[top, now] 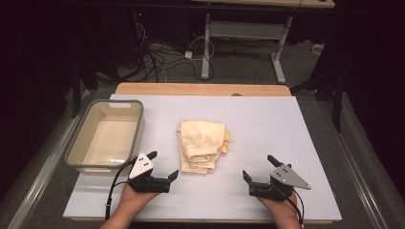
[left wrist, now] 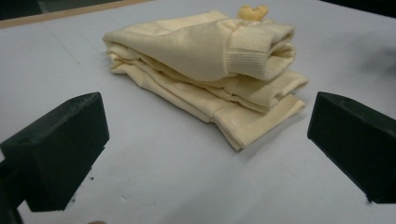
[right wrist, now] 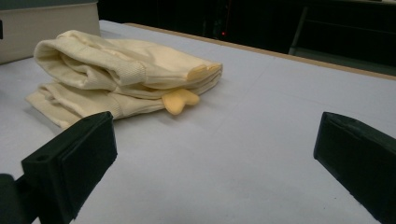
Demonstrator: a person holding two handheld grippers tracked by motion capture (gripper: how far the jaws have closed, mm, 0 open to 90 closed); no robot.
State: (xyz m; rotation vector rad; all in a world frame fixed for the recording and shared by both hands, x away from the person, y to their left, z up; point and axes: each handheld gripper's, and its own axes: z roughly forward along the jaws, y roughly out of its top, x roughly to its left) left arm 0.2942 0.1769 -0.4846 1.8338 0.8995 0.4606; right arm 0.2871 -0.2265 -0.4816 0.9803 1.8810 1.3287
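Note:
A folded cream garment [top: 200, 143] with ribbed cuffs lies in the middle of the pale table [top: 267, 124]. A small yellow piece [top: 225, 141] pokes out at its right side. In the left gripper view the garment [left wrist: 205, 70] lies ahead beyond the wide-apart jaws. In the right gripper view it [right wrist: 116, 79] lies ahead to the left, with the yellow piece [right wrist: 181, 100] at its near edge. My left gripper [top: 162, 165] rests open near the front edge, just left of the garment. My right gripper [top: 259, 167] rests open to the garment's right. Both hold nothing.
An empty beige bin [top: 106, 136] with a grey rim stands at the table's left side, and its wall [right wrist: 46, 28] shows behind the garment in the right gripper view. Behind the table are cables and a desk frame [top: 205, 47] on the floor.

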